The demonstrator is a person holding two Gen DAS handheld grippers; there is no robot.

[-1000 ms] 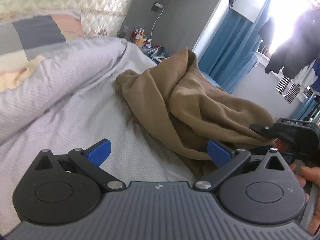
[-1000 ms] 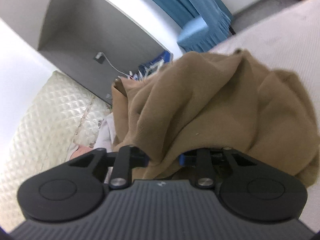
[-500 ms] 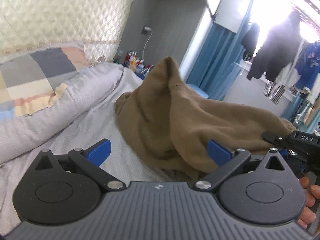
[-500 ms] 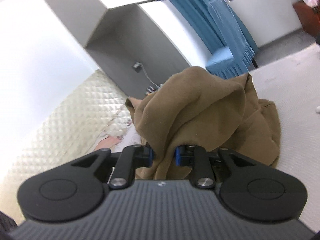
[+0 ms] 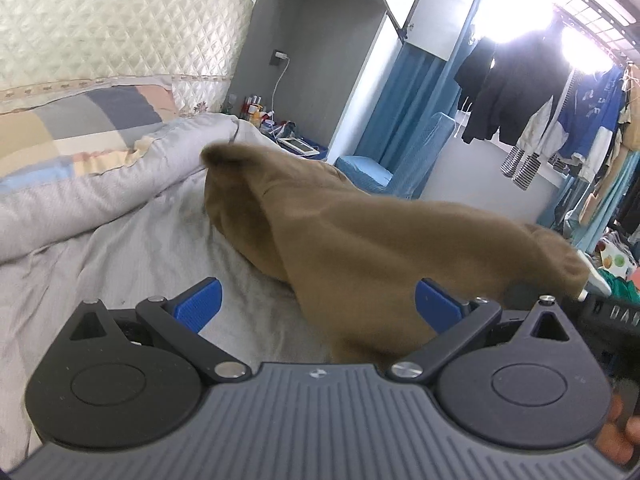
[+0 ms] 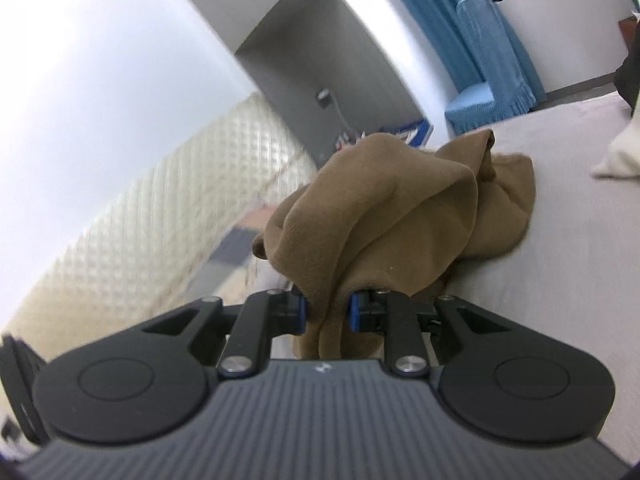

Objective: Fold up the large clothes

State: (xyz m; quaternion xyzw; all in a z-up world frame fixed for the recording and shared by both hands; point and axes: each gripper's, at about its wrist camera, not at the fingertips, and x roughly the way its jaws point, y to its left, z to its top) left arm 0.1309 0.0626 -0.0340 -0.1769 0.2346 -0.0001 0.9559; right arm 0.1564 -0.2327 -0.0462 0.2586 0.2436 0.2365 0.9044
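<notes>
A large brown garment [image 5: 380, 248] lies bunched on the grey bed sheet [image 5: 140, 248], with one end lifted and stretched toward the cameras. My right gripper [image 6: 328, 312] is shut on a gathered fold of the brown garment [image 6: 380, 216], blue pads pressing it from both sides. My left gripper [image 5: 316, 300] stands wide open; the raised cloth hangs in front of it near the right pad, and neither pad touches it. The right gripper's black body [image 5: 608, 312] shows at the far right of the left wrist view, with a person's fingers [image 5: 624, 432] below it.
A rolled grey duvet [image 5: 100, 184] and a patchwork pillow [image 5: 80, 120] lie along the quilted headboard [image 5: 100, 20]. Bedside clutter [image 5: 276, 124], a blue chair [image 5: 380, 168] and hanging clothes [image 5: 520, 100] stand beyond the bed. A white item [image 6: 616, 156] lies on the sheet [image 6: 560, 200].
Both grippers pulled back from the headboard and rose. The brown garment was drawn out and lifted with the right gripper, whose jaws closed tighter on the fold while it rolled.
</notes>
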